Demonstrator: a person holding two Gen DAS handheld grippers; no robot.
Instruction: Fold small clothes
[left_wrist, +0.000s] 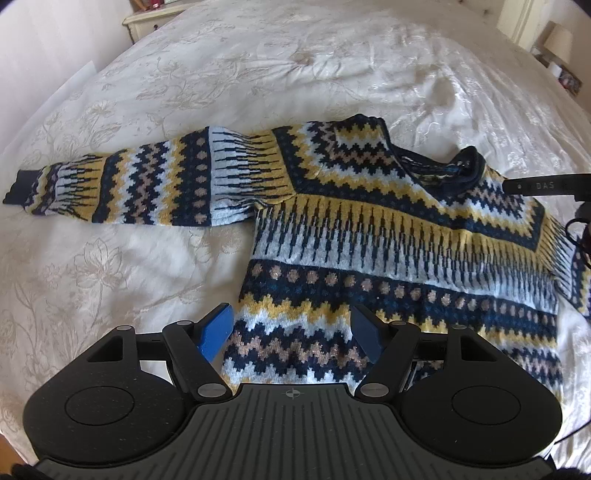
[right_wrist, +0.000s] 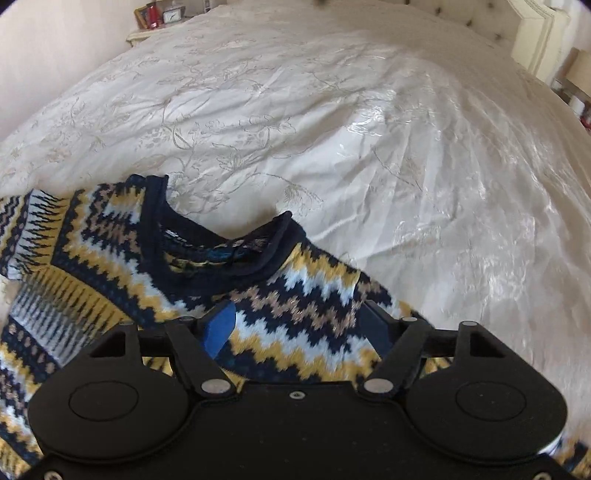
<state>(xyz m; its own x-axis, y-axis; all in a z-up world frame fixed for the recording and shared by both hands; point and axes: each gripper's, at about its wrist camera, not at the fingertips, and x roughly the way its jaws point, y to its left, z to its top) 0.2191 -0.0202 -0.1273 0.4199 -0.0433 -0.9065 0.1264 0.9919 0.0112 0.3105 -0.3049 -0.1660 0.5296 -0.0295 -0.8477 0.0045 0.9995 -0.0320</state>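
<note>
A small knitted sweater (left_wrist: 369, 229) in navy, yellow, white and tan zigzags lies flat on the bed, one sleeve (left_wrist: 122, 184) stretched out to the left, navy collar (left_wrist: 458, 166) at the far right. My left gripper (left_wrist: 291, 325) is open over the sweater's lower hem, fingers either side of the fabric. In the right wrist view, my right gripper (right_wrist: 295, 325) is open over the sweater's right shoulder (right_wrist: 295, 295), just below the collar (right_wrist: 229, 254). The right gripper's body shows at the right edge of the left wrist view (left_wrist: 546, 186).
The sweater rests on a cream floral bedspread (left_wrist: 258, 66) that fills both views (right_wrist: 369, 129). A cream nightstand (left_wrist: 151, 18) stands at the far left corner. A padded headboard (right_wrist: 535, 29) and shelf items are at the far right.
</note>
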